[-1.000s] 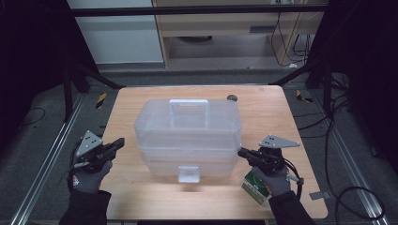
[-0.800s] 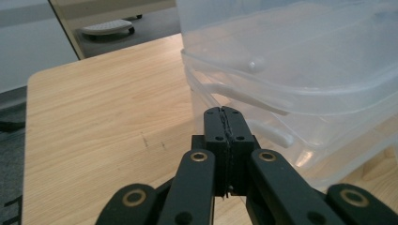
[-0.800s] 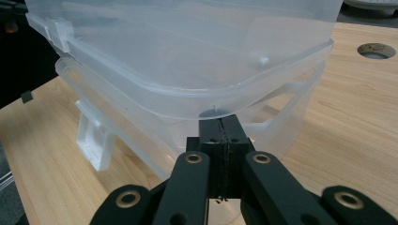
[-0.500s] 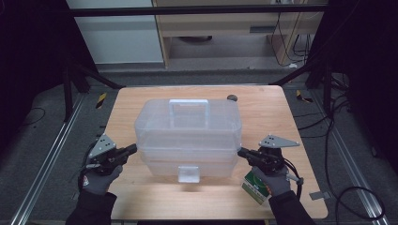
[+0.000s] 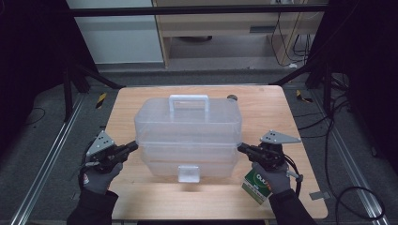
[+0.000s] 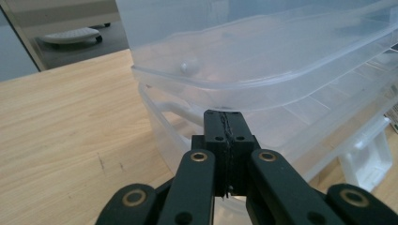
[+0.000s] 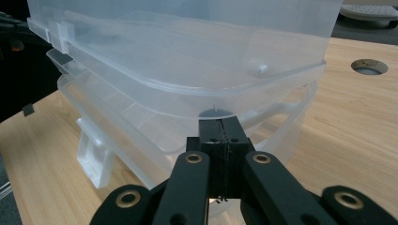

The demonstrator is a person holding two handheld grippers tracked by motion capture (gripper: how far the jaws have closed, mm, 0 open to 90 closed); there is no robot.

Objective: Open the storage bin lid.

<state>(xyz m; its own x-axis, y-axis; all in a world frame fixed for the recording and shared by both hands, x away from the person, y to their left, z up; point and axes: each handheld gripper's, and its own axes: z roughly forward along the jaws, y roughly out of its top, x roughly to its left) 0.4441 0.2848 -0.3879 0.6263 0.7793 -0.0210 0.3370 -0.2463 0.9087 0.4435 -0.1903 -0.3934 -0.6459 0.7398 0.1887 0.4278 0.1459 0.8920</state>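
Observation:
A clear plastic storage box (image 5: 187, 131) with a carry handle (image 5: 188, 99) and a white front latch (image 5: 188, 173) stands in the middle of the wooden table (image 5: 272, 110). My left gripper (image 5: 133, 146) is shut, its tip right under the overhanging rim at the box's left side (image 6: 225, 89). My right gripper (image 5: 241, 148) is shut too, its tip just under the rim at the box's right side (image 7: 220, 101). Both pairs of black jaws (image 6: 224, 123) (image 7: 218, 126) are pressed together with nothing between them.
A green and white carton (image 5: 257, 183) lies on the table under my right hand. A round cable hole (image 5: 232, 97) sits behind the box, also seen as the hole (image 7: 369, 66). Cables and metal frame legs surround the table on the dark floor.
My left gripper has moved right and inward from the table's left edge up to the box's left side. The right gripper has kept still at the box's right side.

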